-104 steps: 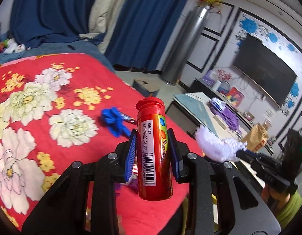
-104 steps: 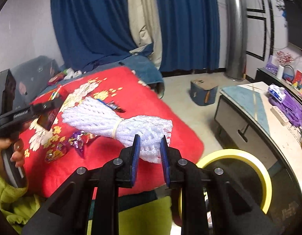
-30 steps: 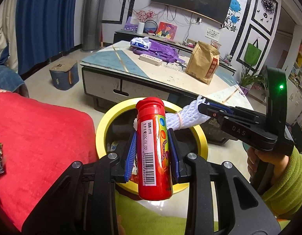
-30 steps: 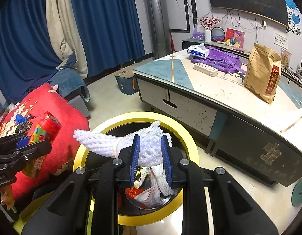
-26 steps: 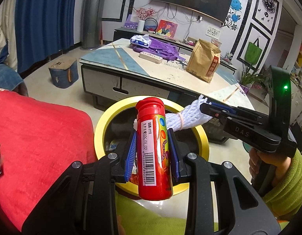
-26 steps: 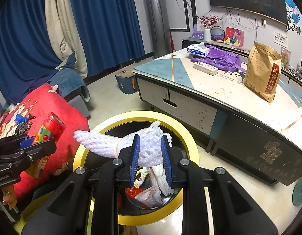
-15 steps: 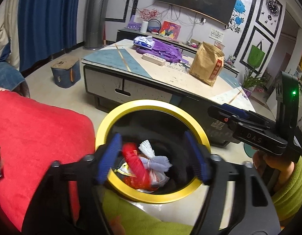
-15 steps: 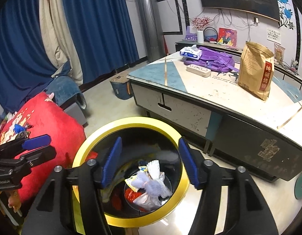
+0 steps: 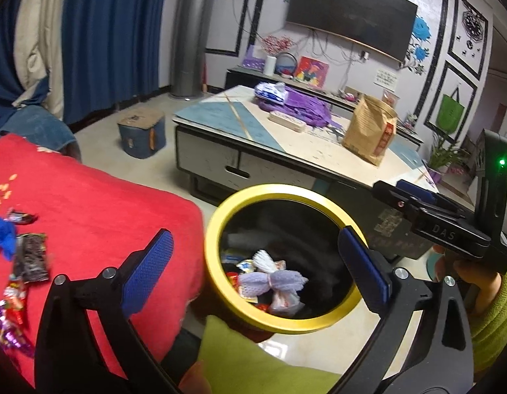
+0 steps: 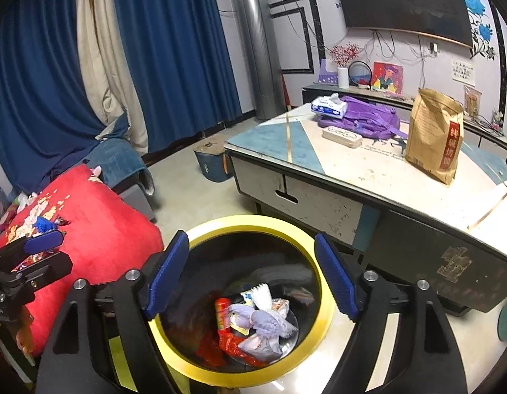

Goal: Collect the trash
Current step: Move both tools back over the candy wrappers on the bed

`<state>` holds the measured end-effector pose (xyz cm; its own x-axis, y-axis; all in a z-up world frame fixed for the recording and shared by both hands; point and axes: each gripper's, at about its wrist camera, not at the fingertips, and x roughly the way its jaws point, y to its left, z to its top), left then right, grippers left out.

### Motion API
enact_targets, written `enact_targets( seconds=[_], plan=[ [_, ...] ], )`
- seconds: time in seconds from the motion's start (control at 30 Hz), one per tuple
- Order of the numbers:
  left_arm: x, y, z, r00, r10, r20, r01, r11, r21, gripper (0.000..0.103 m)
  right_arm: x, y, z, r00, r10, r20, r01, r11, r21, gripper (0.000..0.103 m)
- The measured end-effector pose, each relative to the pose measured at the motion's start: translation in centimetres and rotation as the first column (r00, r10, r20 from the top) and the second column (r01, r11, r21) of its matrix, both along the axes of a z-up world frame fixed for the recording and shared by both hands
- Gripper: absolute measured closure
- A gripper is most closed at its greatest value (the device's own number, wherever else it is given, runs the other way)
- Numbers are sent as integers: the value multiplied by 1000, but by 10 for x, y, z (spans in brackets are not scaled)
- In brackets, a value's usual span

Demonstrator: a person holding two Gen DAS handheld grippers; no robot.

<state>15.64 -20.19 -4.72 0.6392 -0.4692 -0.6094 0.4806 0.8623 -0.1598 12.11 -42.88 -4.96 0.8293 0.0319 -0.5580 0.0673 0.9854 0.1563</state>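
Both grippers hung over the round black trash bin with a yellow rim (image 9: 217, 229), tilted down into it. The left gripper (image 9: 253, 262) had its blue-padded jaws spreading wide with nothing between them; through the gap only the bin's inside showed. The right gripper (image 10: 250, 275) was likewise opening, empty, its jaws framing the bin mouth from above.

Straight below and ahead of the right gripper's fingertips, the red cylindrical candy tube with a barcode label (image 10: 222, 315) lay on the heap at the bin bottom, touching the white foam fruit net tied in the middle (image 10: 260, 320), with crumpled wrappers around them. From the left wrist view the same net (image 9: 271, 279) sat between the left jaws, low in the bin; the tube was mostly hidden there.

Judgement: the jaws stood spread over the bin because the drop was the point, so both items sat inside.

More trash waited to the left of the left gripper on the red floral blanket (image 9: 99, 203): a dark snack wrapper (image 9: 31, 257), shiny foil candy wrappers (image 9: 8, 312) and a blue crumpled scrap (image 9: 2, 236). Likely next targets, so the task looked partly done.
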Motion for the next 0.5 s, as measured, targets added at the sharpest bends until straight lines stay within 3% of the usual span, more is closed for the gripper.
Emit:
enact_targets(
  seconds=[0.5],
  plan=[
    [-22,68,27,975,195,107,-193,981,-31,11,-10,57,24,989,125,81,-124,992,-26,24]
  ],
)
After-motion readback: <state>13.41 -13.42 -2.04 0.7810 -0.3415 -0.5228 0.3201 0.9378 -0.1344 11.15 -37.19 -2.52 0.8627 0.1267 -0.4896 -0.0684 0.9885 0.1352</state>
